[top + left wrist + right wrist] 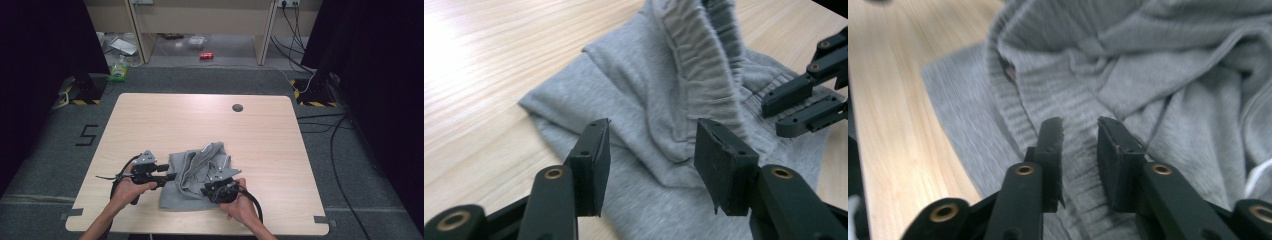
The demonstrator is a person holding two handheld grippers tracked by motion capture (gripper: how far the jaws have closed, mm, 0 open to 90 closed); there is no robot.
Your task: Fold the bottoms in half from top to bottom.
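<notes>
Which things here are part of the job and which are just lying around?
In the job:
grey garment
left tongs, open
right tongs, open
table

Lying about:
red can on the floor
green packet
cables

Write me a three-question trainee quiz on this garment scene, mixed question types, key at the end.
1. True or false: the left gripper is open, its fingers apart over the grey garment.
2. Multiple choice: where does the garment lie on the table? A) far edge B) near edge, between the two grippers C) hanging off the right side
3. Short answer: in its own view, what does the right gripper point at?

Key
1. True
2. B
3. The garment's ribbed band; the fingers are apart, with no cloth between them.
</notes>
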